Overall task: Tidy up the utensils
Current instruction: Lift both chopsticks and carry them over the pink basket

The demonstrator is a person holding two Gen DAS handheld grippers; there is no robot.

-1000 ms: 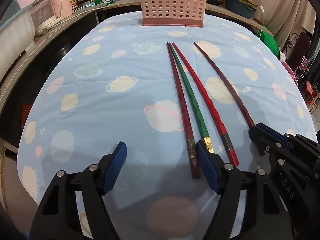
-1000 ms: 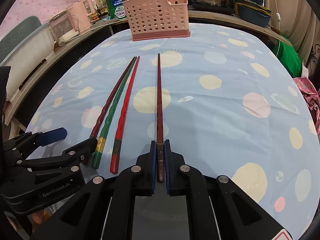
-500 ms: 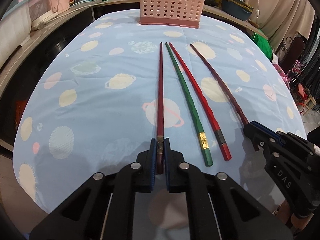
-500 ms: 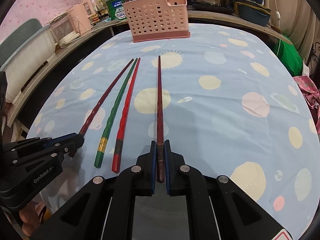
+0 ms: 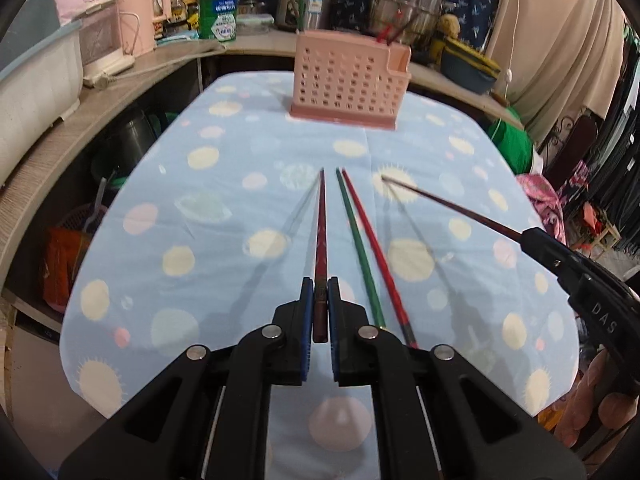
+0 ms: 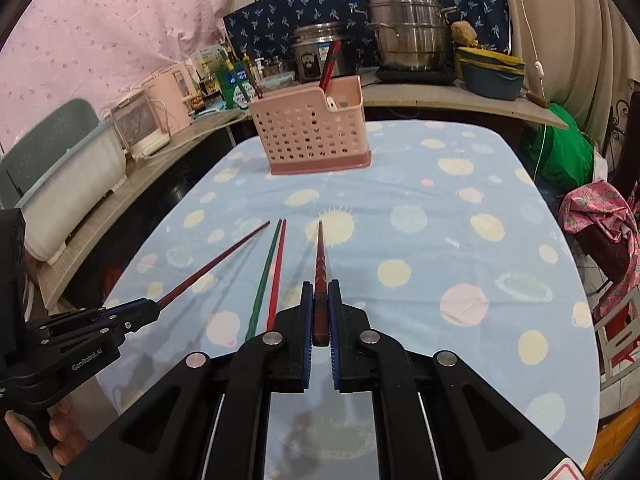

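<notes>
Left gripper (image 5: pixel 320 304): clenched on a dark red chopstick (image 5: pixel 321 224), butt end between the blue pads, tip raised off the cloth and aimed at the basket.
Right gripper (image 6: pixel 320 308): clenched on a second dark red chopstick (image 6: pixel 320 260), held the same way, tip off the cloth.
Green chopstick (image 5: pixel 356 240): flat on the tablecloth, between the two held sticks.
Bright red chopstick (image 5: pixel 374 246): flat, just beside the green one, nearly parallel.
Pink basket (image 6: pixel 308 136): perforated holder, upright at the far end of the table; red sticks stand in its side compartment.
Tablecloth (image 6: pixel 440 216): pale blue, planets and suns.
Writing: "DAS" on the right gripper's body in the left view; "GenRobot.AI" on the left gripper's body in the right view.
Green carton (image 5: pixel 218 20): on the back counter, label print too small to read.
Steel pots (image 6: pixel 408 32): on the counter behind the basket.
</notes>
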